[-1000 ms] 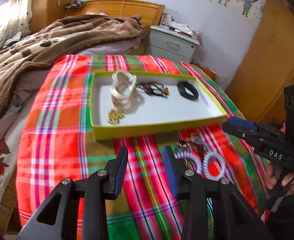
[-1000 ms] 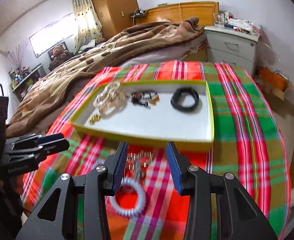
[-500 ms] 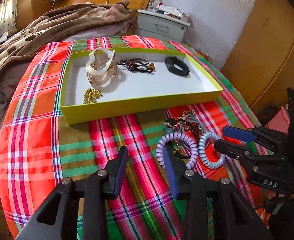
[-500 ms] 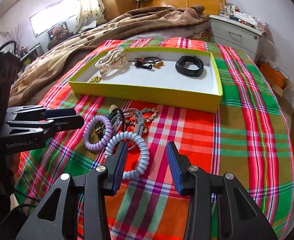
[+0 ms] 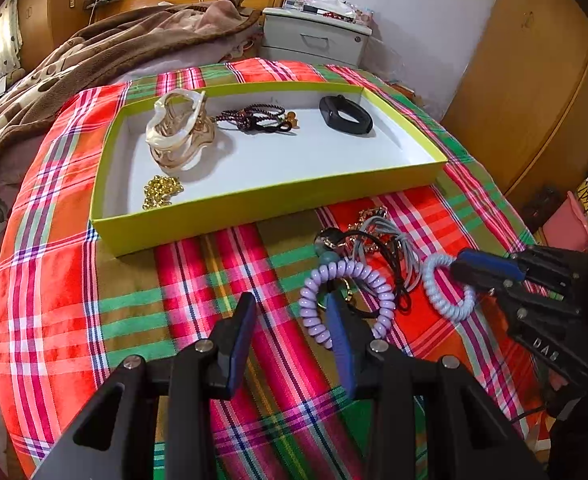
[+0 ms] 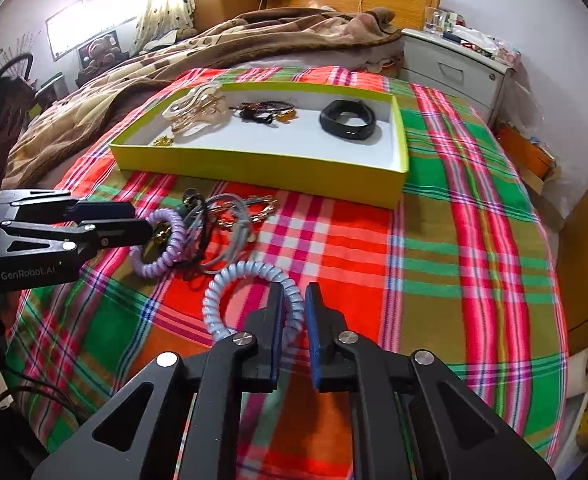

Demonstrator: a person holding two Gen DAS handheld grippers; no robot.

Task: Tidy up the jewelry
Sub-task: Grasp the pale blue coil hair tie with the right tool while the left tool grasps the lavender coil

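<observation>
A yellow-green tray (image 5: 278, 200) (image 6: 262, 166) on the plaid cloth holds a clear hair claw (image 5: 180, 136), a gold chain (image 5: 161, 192), dark beaded cords (image 5: 258, 118) and a black band (image 5: 345, 114) (image 6: 347, 120). In front lies a tangle of hair ties (image 5: 377, 240) (image 6: 222, 220) with a purple coil tie (image 5: 345, 300) (image 6: 162, 244) and a pale blue coil tie (image 5: 445, 292) (image 6: 250, 292). My left gripper (image 5: 290, 312) (image 6: 134, 220) is open, its right finger inside the purple coil. My right gripper (image 6: 294, 300) (image 5: 473, 268) is shut on the blue coil's rim.
A bed with a brown blanket (image 5: 74, 68) lies behind and to the left. A white nightstand (image 5: 313, 40) stands at the back. A wooden wardrobe (image 5: 533, 100) is on the right. The plaid cloth (image 6: 473, 240) stretches to the right of the pile.
Both grippers came down and forward to the pile. The right gripper narrowed from open onto the blue coil tie. The left gripper's right finger entered the purple coil.
</observation>
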